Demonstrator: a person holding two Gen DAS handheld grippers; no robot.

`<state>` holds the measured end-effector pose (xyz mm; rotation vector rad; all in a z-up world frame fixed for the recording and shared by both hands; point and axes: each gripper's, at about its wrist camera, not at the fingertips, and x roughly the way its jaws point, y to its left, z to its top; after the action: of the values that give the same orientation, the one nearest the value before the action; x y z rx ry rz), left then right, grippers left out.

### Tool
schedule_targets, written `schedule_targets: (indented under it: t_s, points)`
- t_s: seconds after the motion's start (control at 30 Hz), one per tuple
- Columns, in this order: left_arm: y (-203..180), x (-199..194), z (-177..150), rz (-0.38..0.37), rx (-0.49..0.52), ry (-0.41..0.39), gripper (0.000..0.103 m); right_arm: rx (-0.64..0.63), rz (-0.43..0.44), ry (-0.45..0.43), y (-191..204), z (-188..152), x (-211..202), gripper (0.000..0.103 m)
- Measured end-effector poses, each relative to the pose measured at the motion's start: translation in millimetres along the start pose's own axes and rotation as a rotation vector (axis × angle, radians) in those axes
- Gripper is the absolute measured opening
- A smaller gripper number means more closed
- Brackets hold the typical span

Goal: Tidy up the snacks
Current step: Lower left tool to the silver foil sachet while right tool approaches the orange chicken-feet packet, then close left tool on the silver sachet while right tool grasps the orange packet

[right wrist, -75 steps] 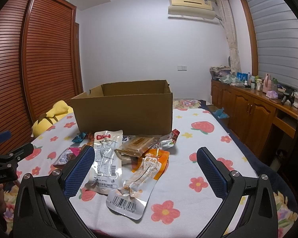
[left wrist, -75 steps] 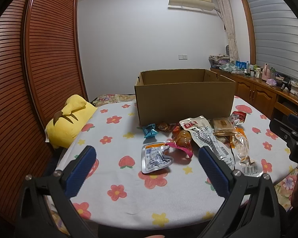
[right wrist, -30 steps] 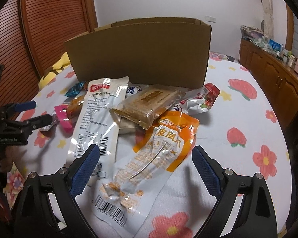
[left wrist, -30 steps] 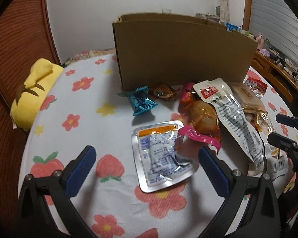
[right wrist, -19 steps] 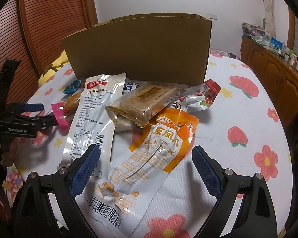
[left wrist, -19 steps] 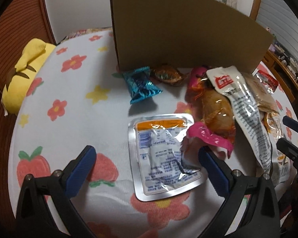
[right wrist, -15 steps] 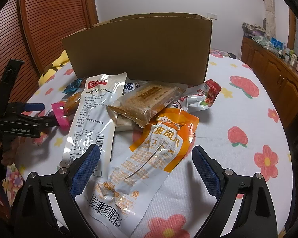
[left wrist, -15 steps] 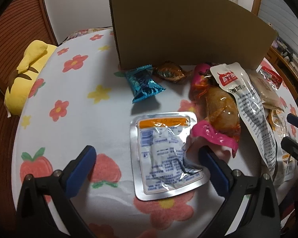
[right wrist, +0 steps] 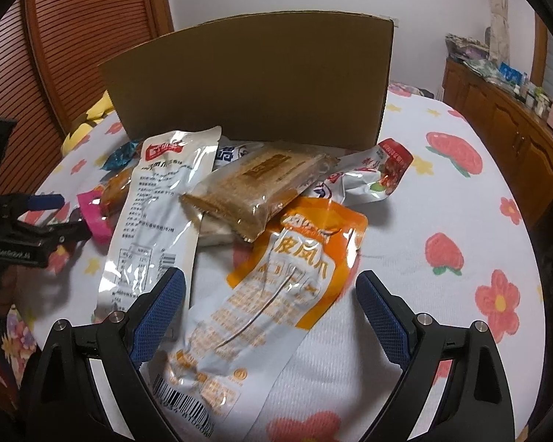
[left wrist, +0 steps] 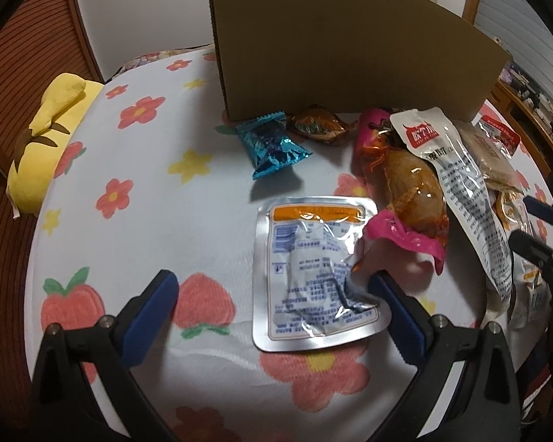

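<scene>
Snack packets lie on a flowered tablecloth in front of a tall cardboard box [left wrist: 343, 44] [right wrist: 261, 81]. My left gripper [left wrist: 272, 287] is open, low over a silver foil pouch [left wrist: 313, 272] with an orange stripe. Beside the pouch lie a pink-edged meat packet [left wrist: 409, 191], a blue candy [left wrist: 272, 147] and a brown candy [left wrist: 317, 127]. My right gripper [right wrist: 271, 291] is open around the lower half of an orange pouch [right wrist: 276, 287]. A long white packet [right wrist: 155, 213], a clear-wrapped biscuit pack [right wrist: 258, 188] and a red-and-white packet [right wrist: 372, 176] lie beyond it.
A yellow plush toy [left wrist: 44, 140] sits at the table's left edge by a slatted wooden door [right wrist: 77, 37]. A wooden sideboard [right wrist: 516, 136] with small items runs along the right wall. Bare tablecloth [right wrist: 461, 221] lies to the right of the snacks.
Both grippers have moved forward and down from a high, distant view to just over the snacks. In the last half second they crept slightly closer; nothing was taken hold of.
</scene>
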<state>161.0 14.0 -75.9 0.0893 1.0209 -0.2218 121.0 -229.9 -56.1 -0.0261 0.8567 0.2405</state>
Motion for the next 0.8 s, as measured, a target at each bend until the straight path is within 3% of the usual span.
schedule_targets:
  t_s: [0.2, 0.33, 0.73, 0.8]
  points:
    - [5.2, -5.3, -0.5, -0.039, -0.013, -0.043, 0.095, -0.016, -0.003, 0.019, -0.2, 0.3, 3.8, 0.096]
    - [12.9, -11.2, 2.9, -0.053, -0.050, -0.073, 0.070, -0.038, -0.012, 0.033, -4.0, -2.9, 4.1, 0.096]
    - [11.7, -5.7, 11.4, -0.030, -0.027, -0.082, 0.066, -0.086, -0.012, 0.071, -8.9, -4.8, 1.7, 0.096]
    - [10.2, -5.8, 11.3, -0.011, -0.012, -0.088, 0.058, -0.094, -0.015, 0.072, -6.0, -5.3, 2.4, 0.095]
